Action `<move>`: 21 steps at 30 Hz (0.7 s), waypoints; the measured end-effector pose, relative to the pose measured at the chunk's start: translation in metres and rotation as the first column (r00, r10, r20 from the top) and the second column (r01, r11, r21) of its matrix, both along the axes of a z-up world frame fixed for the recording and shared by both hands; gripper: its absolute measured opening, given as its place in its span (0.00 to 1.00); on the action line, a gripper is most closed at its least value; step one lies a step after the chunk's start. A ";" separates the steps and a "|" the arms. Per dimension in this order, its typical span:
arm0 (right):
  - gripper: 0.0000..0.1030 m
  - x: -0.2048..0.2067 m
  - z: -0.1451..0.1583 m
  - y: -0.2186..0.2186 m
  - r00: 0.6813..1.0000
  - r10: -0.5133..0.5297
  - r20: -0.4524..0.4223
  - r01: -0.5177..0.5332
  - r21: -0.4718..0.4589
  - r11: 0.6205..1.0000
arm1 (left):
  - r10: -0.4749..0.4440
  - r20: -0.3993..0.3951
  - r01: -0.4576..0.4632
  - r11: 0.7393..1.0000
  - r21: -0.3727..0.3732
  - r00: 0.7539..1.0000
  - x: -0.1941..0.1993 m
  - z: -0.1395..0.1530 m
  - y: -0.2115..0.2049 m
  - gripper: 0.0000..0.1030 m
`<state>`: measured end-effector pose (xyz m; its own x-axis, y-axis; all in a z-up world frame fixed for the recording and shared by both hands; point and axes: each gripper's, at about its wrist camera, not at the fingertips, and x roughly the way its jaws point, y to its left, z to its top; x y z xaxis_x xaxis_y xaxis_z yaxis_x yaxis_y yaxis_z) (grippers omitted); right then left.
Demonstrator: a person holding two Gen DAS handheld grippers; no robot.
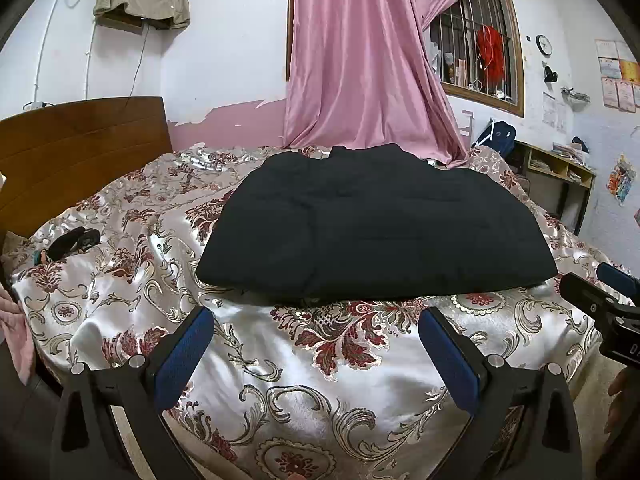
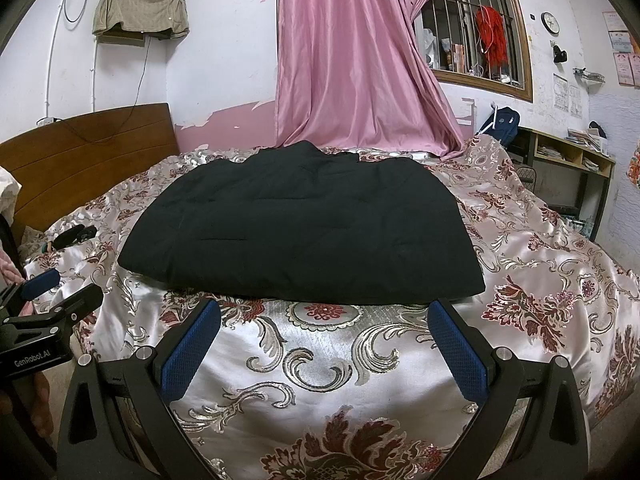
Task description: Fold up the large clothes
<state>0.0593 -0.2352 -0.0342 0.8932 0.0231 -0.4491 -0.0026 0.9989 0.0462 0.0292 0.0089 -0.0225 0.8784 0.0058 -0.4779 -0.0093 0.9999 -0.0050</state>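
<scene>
A large black garment (image 1: 372, 224) lies folded in a flat rectangle on the floral satin bedspread (image 1: 320, 352); it also shows in the right wrist view (image 2: 304, 232). My left gripper (image 1: 318, 322) is open and empty, held just short of the garment's near edge. My right gripper (image 2: 324, 316) is open and empty, with its fingertips close to the same near edge. The right gripper's body shows at the right edge of the left wrist view (image 1: 600, 304). The left gripper shows at the left edge of the right wrist view (image 2: 52, 296).
A wooden headboard (image 1: 80, 148) stands at the left. A pink curtain (image 1: 360, 64) hangs behind the bed. Small dark items (image 1: 76, 242) lie on the bedspread at the left. A desk with shelves (image 2: 568, 164) stands at the right by the window.
</scene>
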 end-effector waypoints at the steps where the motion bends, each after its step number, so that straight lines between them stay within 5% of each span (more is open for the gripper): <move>1: 0.99 0.000 0.000 0.000 1.000 0.000 0.000 0.000 0.000 1.000 | 0.000 0.000 0.000 1.000 0.000 1.000 0.000 0.000 0.000 1.00; 21: 0.99 0.000 -0.001 0.001 1.000 0.000 0.001 0.000 -0.003 1.000 | -0.017 0.008 0.017 1.000 -0.008 1.000 -0.002 0.003 0.001 1.00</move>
<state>0.0592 -0.2338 -0.0347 0.8935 0.0222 -0.4485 -0.0030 0.9990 0.0436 0.0271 0.0096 -0.0192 0.8820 -0.0131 -0.4711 0.0077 0.9999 -0.0135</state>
